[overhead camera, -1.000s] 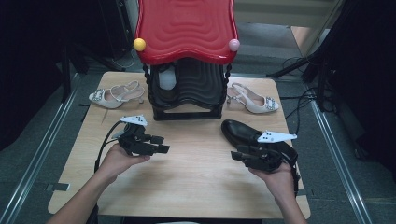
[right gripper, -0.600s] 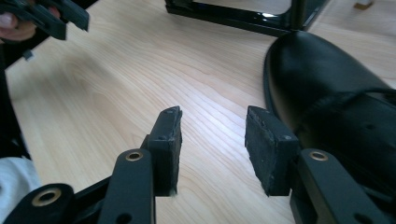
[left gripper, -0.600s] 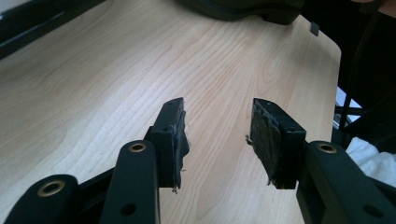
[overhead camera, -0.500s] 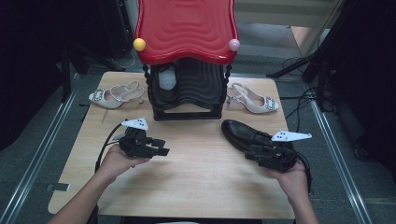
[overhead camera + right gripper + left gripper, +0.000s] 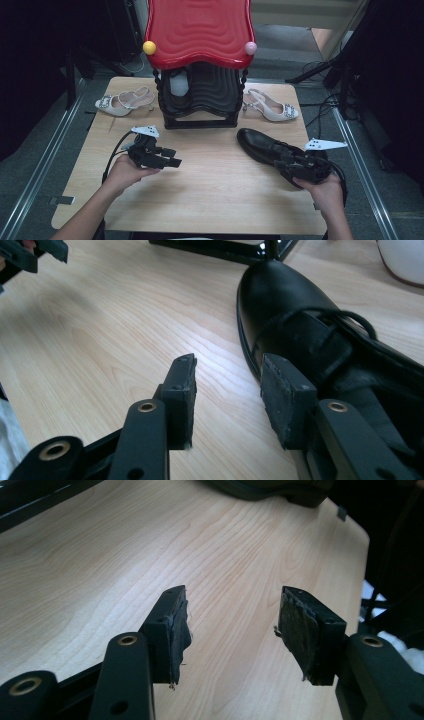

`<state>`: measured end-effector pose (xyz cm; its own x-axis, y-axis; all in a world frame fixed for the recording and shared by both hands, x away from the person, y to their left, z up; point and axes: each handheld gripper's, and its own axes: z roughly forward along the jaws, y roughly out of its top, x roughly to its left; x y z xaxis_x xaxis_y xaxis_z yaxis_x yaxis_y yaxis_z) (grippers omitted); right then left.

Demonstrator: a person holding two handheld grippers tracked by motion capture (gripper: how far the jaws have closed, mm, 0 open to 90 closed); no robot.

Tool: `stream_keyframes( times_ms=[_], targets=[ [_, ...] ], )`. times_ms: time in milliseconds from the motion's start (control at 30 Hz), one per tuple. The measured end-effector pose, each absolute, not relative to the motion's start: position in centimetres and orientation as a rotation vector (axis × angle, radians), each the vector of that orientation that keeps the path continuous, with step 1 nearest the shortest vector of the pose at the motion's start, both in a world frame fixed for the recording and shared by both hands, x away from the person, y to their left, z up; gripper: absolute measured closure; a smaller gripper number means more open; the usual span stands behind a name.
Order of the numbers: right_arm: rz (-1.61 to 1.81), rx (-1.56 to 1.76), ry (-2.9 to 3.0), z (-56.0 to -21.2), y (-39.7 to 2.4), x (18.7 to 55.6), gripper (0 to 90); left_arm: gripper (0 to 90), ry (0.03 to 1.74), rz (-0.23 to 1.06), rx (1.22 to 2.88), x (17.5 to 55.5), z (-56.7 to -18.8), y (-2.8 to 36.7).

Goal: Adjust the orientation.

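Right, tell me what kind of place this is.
Probably a lab or workshop bench set up for recording, not a home. A small wooden table stands between metal rails, cables trail over the floor, and a red-topped shoe rack with shoes looks staged.

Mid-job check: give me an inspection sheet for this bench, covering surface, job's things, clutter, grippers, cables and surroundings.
Surface: light wooden table, bare in the middle.
Job's things: black shoe lies at the right, toe toward the rack; its side is beside the right gripper's jaw.
Clutter: two pale heeled sandals, one left of the rack, one right; the rack has a red top.
Grippers: left gripper open over bare wood, nothing between the jaws, which have just been opening; right gripper open at the shoe, not gripping it.
Cables: a black cable loops from the left gripper; more lie on the floor at right.
Surroundings: dark floor, metal rails alongside.
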<state>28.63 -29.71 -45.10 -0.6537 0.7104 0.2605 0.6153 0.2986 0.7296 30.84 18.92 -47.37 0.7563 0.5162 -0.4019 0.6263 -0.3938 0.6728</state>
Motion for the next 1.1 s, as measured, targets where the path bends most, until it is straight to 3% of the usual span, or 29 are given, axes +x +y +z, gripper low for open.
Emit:
stream_keyframes(
  times_ms=[567, 933, 1100],
  targets=[
    [1.202, 1.334, 2.405, -45.5, -32.6, 28.8, 61.1, 44.9, 0.871, -0.170, 2.076, 31.0, -47.4, 18.7],
    [1.100, 1.376, 2.456, -46.7, -30.1, 31.3, 61.2, 45.7, 0.877, -0.165, 2.064, 31.1, -47.3, 18.8],
    [1.056, 1.407, 2.470, -47.6, -28.7, 32.5, 69.3, 46.5, 0.893, -0.170, 2.061, 31.2, -47.4, 18.9]
  ],
)
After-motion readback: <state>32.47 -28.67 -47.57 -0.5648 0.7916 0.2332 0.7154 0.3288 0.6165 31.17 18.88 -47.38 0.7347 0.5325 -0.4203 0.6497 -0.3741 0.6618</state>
